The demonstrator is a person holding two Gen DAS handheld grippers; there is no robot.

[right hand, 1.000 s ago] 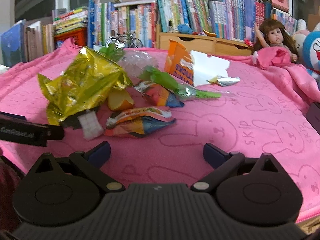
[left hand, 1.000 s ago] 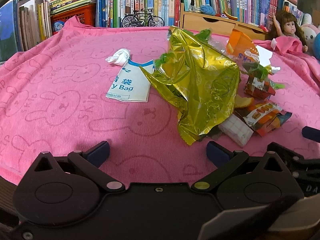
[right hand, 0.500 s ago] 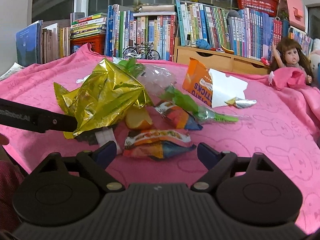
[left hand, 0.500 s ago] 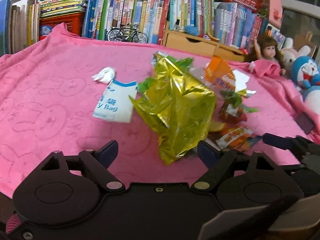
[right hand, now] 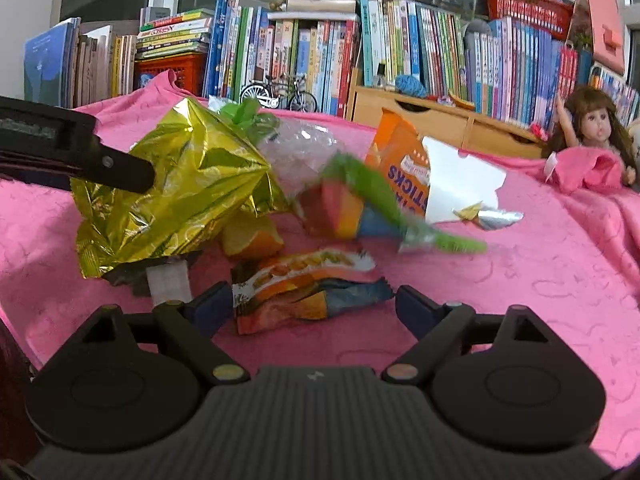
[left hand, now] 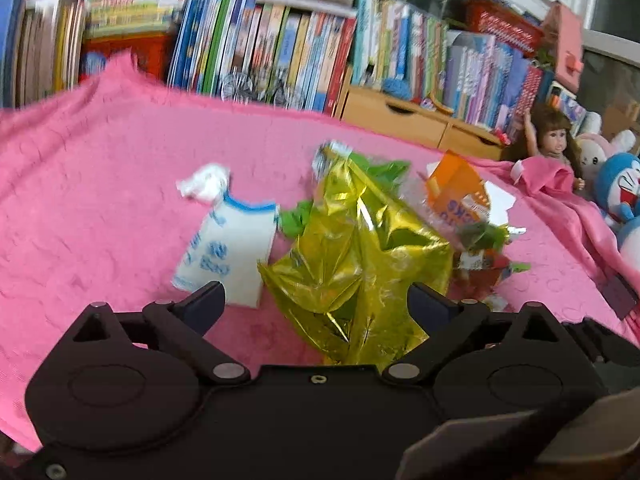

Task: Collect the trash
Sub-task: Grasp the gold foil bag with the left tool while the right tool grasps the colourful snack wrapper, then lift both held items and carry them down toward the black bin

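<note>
While the left tongs (left hand: 312, 304) open, gold foil wrapper (left hand: 360, 256) lies between, ungripped; right tongs (right hand: 314, 306) apart.

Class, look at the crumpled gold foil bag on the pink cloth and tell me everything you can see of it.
The gold foil bag is a large, shiny yellow-gold wrapper, metallic film by its look, heavily creased and puffed up. It lies on the pink cloth at the left of the litter pile, with green plastic at its far end and a white block under its near edge. It stands between the fingers of the left gripper, whose jaws are opening; they do not press on it.
</note>
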